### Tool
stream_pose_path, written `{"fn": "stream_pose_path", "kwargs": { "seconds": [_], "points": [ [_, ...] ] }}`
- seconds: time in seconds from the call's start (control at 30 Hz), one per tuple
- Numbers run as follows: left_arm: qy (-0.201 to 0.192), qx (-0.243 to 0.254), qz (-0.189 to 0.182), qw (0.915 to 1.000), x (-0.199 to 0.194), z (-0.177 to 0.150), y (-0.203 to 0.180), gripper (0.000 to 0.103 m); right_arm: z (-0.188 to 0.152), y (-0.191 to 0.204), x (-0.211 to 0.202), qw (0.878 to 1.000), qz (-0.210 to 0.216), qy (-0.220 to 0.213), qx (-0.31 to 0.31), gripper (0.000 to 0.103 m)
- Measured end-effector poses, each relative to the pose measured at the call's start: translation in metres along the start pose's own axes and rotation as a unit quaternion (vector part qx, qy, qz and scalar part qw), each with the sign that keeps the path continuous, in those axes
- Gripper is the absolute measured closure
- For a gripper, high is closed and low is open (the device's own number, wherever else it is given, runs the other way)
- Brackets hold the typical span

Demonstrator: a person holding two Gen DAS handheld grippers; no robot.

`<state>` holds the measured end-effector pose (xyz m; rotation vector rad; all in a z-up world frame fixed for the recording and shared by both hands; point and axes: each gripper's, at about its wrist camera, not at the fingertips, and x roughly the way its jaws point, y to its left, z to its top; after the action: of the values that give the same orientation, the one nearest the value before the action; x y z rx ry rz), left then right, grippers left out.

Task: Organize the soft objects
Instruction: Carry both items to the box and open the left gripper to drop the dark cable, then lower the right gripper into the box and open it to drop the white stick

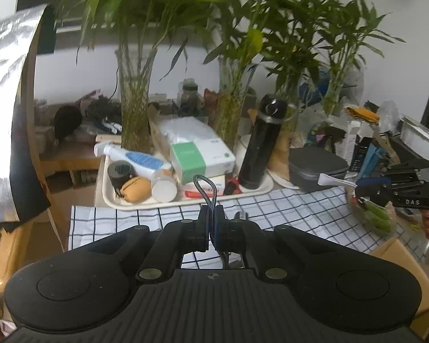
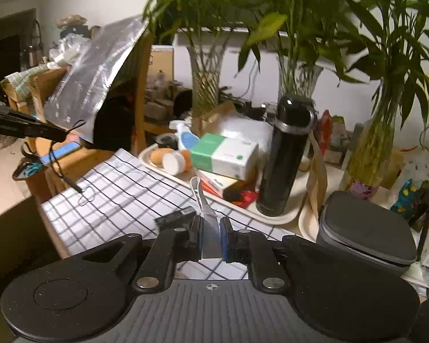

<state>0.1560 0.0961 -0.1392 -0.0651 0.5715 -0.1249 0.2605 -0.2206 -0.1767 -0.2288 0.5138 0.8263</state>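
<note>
My left gripper [image 1: 211, 228] is shut on a dark braided cable [image 1: 206, 191] whose loop sticks up above the fingers. In the right wrist view that gripper [image 2: 63, 135] is at the far left, with the cable [image 2: 71, 184] hanging down to the checked cloth [image 2: 123, 188]. My right gripper [image 2: 210, 240] is shut on a small white packet [image 2: 204, 208] with a white strap loop. In the left wrist view it [image 1: 357, 191] is at the far right, holding the white piece [image 1: 333, 180] over the cloth [image 1: 286, 208].
A cream tray [image 1: 114, 200] behind the cloth holds a green-white box [image 1: 200, 157], a black flask [image 1: 261, 143], a spray bottle [image 1: 137, 158] and an orange pouch [image 1: 135, 188]. A grey case [image 2: 366, 234] and bamboo vases [image 2: 297, 77] stand behind. A cardboard box [image 2: 17, 243] sits left.
</note>
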Motion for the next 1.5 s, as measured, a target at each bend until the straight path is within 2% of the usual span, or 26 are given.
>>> {"fn": "stream_pose_path", "kwargs": {
  "seconds": [0.47,0.67,0.93,1.03,1.07,1.1,1.17,1.5],
  "points": [
    [-0.028,0.026,-0.024,0.9990,-0.074,0.010,-0.054,0.100,-0.006,0.040,-0.086,0.999,0.012,-0.031,-0.011,0.088],
    [-0.013,0.034,-0.025,0.9990,-0.084,-0.001,-0.074,0.100,-0.017,0.059,-0.108,0.999,0.020,-0.032,-0.016,0.088],
    [0.037,0.015,-0.032,0.9987,-0.069,-0.023,-0.084,0.098,-0.032,0.074,-0.124,0.999,0.028,-0.028,-0.008,0.088],
    [0.057,0.018,-0.052,0.9969,-0.068,-0.031,-0.088,0.085,-0.036,0.075,-0.128,0.999,0.030,-0.028,-0.002,0.088],
    [0.058,0.018,-0.056,0.9966,-0.070,-0.034,-0.088,0.073,-0.038,0.075,-0.130,0.999,0.030,-0.028,-0.001,0.088],
    [0.058,0.018,-0.057,0.9965,-0.072,-0.036,-0.088,0.065,-0.039,0.075,-0.131,0.999,0.031,-0.028,-0.001,0.088],
    [0.057,0.019,-0.059,0.9965,-0.076,-0.041,-0.088,0.061,-0.041,0.076,-0.133,0.999,0.032,-0.028,0.002,0.088],
    [0.080,0.023,-0.039,0.9957,-0.093,-0.061,-0.082,0.061,-0.050,0.085,-0.131,0.999,0.050,-0.022,0.005,0.088]
  ]
}}
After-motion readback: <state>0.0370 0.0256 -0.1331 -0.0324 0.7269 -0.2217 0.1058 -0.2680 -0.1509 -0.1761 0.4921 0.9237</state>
